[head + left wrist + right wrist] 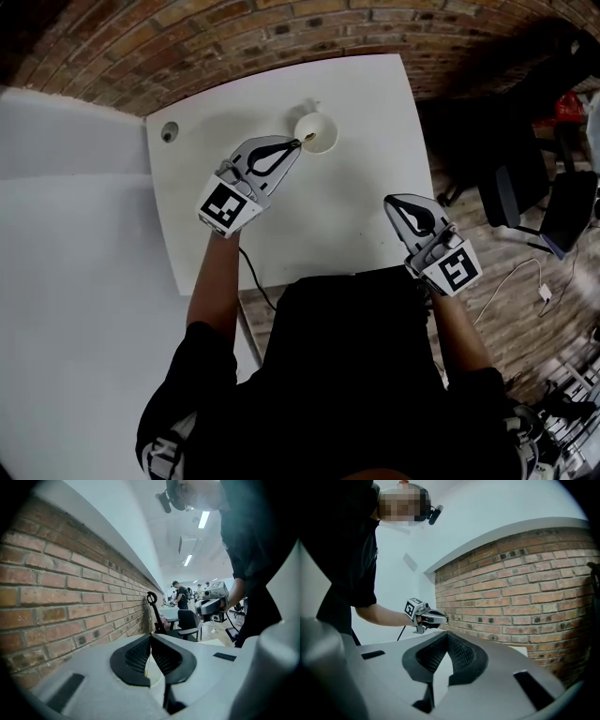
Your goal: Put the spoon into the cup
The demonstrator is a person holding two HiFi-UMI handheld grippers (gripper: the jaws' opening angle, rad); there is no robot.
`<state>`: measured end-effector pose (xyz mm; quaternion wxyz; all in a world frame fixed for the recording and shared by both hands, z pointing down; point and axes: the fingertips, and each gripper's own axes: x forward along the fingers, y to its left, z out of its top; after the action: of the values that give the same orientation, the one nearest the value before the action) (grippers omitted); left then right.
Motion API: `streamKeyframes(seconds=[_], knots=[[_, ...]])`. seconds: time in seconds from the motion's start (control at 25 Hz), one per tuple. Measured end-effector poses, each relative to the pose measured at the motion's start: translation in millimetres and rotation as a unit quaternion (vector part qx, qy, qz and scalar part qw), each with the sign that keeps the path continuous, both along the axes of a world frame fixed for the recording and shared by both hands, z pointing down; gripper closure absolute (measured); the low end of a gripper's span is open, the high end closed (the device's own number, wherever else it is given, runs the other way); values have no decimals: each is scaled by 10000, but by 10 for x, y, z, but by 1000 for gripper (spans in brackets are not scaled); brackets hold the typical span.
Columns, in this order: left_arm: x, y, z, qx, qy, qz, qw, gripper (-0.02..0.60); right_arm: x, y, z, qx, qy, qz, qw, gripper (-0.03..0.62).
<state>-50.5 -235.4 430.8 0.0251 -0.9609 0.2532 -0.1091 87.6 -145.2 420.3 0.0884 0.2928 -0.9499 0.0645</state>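
Observation:
A white cup [317,129] stands on the white table [356,112] near its far edge. My left gripper [296,143] is just left of the cup's rim, shut on a thin golden spoon [306,139]. The spoon's far end reaches over the rim into the cup. In the left gripper view the spoon's handle [146,663] shows as a thin pale line between the closed jaws. My right gripper [392,202] is shut with nothing in it, over the table's right front part and well away from the cup. In the right gripper view the left gripper [426,618] is seen from the side.
A brick wall [281,28] runs behind the table. There is a round cable hole [169,131] at the table's far left corner, and a cable [255,274] hangs off the front edge. Dark chairs [525,187] stand on the wooden floor to the right.

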Motion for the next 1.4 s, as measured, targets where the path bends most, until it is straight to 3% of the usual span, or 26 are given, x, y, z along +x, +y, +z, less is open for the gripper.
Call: streamKeyframes(seconds=[0.48,1.2,1.4], knots=[[235,-142,582,127,-726,318,9968,565,127,-33,131,-150,132,99,9998,588],[484,-116,927,101,-1048,507,9931,565,102,-8,210,-297,26,149,9994,588],[511,-126,1009,283,-1401,494,9885,565,124,-5,201,-304,-14,177,9994,588]])
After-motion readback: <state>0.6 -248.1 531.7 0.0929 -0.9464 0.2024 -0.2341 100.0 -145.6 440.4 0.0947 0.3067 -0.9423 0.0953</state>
